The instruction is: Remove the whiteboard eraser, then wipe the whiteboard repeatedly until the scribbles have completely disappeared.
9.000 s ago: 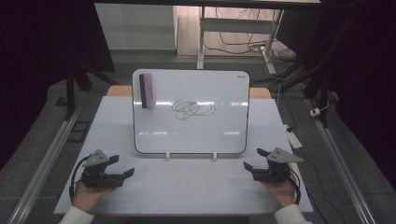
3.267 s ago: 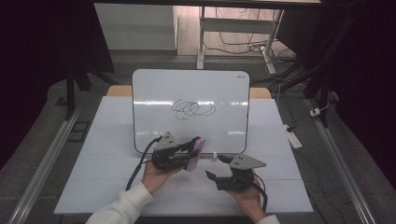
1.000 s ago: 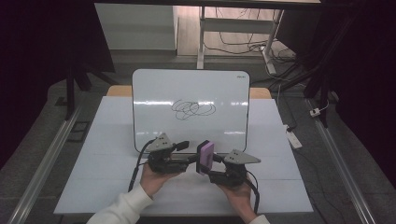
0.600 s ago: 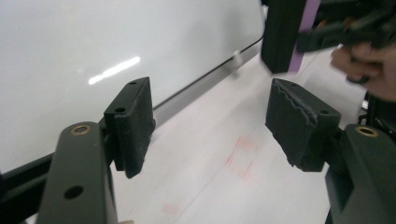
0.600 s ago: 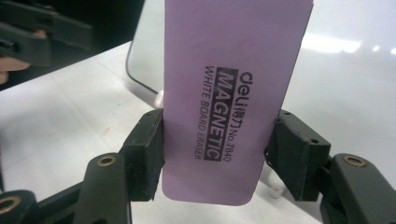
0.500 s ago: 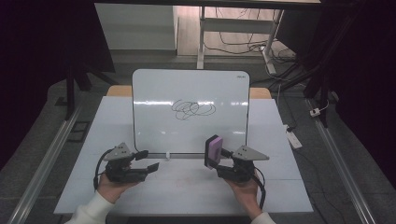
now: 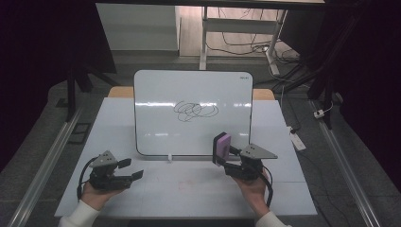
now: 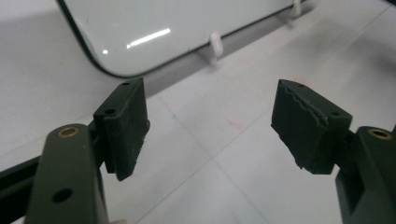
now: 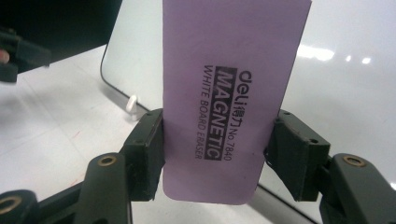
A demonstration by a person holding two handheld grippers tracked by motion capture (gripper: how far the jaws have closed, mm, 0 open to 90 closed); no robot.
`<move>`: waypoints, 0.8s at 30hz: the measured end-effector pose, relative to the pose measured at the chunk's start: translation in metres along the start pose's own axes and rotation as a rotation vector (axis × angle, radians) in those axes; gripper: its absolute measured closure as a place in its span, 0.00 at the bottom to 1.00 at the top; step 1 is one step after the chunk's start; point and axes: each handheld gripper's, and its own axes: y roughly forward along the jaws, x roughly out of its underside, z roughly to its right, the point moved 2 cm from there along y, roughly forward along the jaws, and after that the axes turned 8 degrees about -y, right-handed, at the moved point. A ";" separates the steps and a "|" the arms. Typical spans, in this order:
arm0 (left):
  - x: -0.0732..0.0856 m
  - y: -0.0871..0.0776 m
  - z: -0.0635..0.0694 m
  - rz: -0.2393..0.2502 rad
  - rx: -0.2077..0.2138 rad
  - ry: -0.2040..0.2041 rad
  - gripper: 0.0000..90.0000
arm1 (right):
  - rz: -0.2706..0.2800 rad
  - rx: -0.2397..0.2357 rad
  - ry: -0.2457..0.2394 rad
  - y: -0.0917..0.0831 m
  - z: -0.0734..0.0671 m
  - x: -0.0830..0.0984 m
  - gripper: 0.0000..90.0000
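Left gripper [image 7: 126,172]: lower left of the high view, jaws parted, nothing held, poised over the white surface [image 7: 189,189].

Whiteboard [image 7: 156,123]: centre of frame, propped upright on the surface; a black scribble [image 7: 195,111] is borne at its middle.

Eraser [image 7: 221,149]: purple, magnetic, set just before the whiteboard's lower right corner, clamped across its width by the right gripper [image 7: 228,161].

Step judged in hand: eraser carried toward the board. Next move: eraser to be raised and pressed flat against the scribble, then swept.
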 end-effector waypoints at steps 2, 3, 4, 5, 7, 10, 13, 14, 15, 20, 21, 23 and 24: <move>0.001 0.001 -0.001 -0.013 -0.002 0.004 0.30 | 0.001 0.008 0.000 0.001 0.002 -0.001 0.44; 0.001 0.001 -0.001 -0.013 -0.002 0.004 0.30 | 0.001 0.011 0.001 0.001 0.002 -0.001 0.44; 0.001 0.002 -0.002 -0.015 -0.005 0.006 0.29 | 0.001 0.015 0.001 0.000 0.003 -0.002 0.44; 0.000 0.002 -0.002 -0.014 -0.005 0.002 0.29 | 0.001 0.021 0.000 -0.001 0.003 -0.002 0.44; 0.000 0.002 -0.004 -0.012 -0.013 -0.007 0.29 | 0.008 0.033 0.002 -0.003 0.005 -0.005 0.44; 0.001 0.002 -0.006 -0.022 -0.042 -0.027 0.30 | 0.017 0.056 -0.008 -0.006 0.008 -0.013 0.44; 0.002 0.000 -0.007 -0.020 -0.050 -0.033 0.30 | 0.026 0.083 -0.015 -0.005 0.011 -0.024 0.44; 0.002 -0.001 -0.007 -0.018 -0.051 -0.035 0.30 | 0.026 0.083 -0.015 -0.005 0.011 -0.024 0.44; 0.003 -0.002 -0.008 -0.014 -0.054 -0.033 0.30 | 0.039 0.099 -0.022 -0.002 0.014 -0.034 0.44; 0.005 -0.005 -0.014 -0.007 -0.062 -0.052 0.30 | 0.047 0.144 -0.045 0.009 0.023 -0.059 0.44; 0.006 -0.005 -0.014 -0.005 -0.061 -0.054 0.30 | 0.046 0.151 -0.047 0.011 0.026 -0.063 0.44; 0.006 -0.006 -0.014 -0.004 -0.063 -0.053 0.30 | 0.032 0.172 -0.042 0.015 0.032 -0.069 0.44; 0.006 -0.006 -0.013 -0.005 -0.064 -0.051 0.30 | 0.027 0.181 -0.040 0.017 0.035 -0.071 0.44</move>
